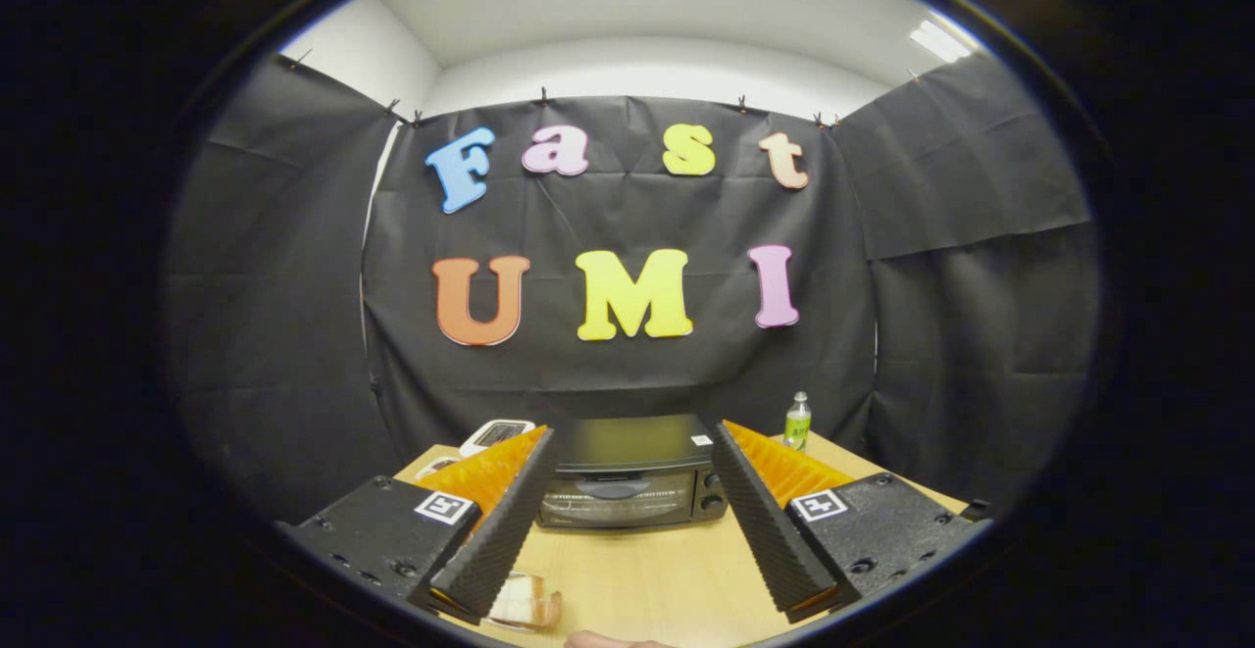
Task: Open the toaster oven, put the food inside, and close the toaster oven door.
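A black toaster oven (627, 476) stands on the wooden table (647, 570) beyond my fingers, its glass door shut and two knobs on its right side. My gripper (632, 442) is open, held wide above the table with nothing between its fingers, which frame the oven. The food (525, 601), a pale piece in a clear wrapper, lies on the table close below my left finger (495, 530), partly hidden by it.
A small bottle with a green label (797, 422) stands behind the oven's right side. A white device (495, 433) sits behind the oven's left side. Bare table lies between the oven and me. Black cloth walls close the booth.
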Demonstrator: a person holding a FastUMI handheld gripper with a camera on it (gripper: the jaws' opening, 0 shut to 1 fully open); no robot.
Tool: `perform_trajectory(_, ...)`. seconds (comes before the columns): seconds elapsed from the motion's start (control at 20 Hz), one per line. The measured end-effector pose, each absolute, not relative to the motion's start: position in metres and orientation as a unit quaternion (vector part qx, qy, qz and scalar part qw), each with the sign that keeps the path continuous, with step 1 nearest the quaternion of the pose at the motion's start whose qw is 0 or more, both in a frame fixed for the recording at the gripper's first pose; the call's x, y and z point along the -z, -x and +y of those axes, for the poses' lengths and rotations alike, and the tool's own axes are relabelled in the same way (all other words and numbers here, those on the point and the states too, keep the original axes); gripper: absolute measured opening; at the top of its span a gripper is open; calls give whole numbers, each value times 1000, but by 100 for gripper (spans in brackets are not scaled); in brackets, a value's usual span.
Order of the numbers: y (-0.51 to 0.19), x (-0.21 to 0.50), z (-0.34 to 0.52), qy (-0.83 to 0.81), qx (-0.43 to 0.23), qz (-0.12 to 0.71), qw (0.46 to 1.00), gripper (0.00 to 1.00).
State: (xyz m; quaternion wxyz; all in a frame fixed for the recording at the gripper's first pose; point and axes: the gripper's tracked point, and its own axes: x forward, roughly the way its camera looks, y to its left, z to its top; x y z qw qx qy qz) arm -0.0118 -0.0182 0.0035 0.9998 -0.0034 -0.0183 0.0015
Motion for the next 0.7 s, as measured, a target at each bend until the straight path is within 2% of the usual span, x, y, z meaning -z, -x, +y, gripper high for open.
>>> perform_trajectory(0.25,-21,16,-23,-15,4,-3,1000,100)
perform_trajectory(0.7,-132,46,-21,-13,-5,17,1000,100)
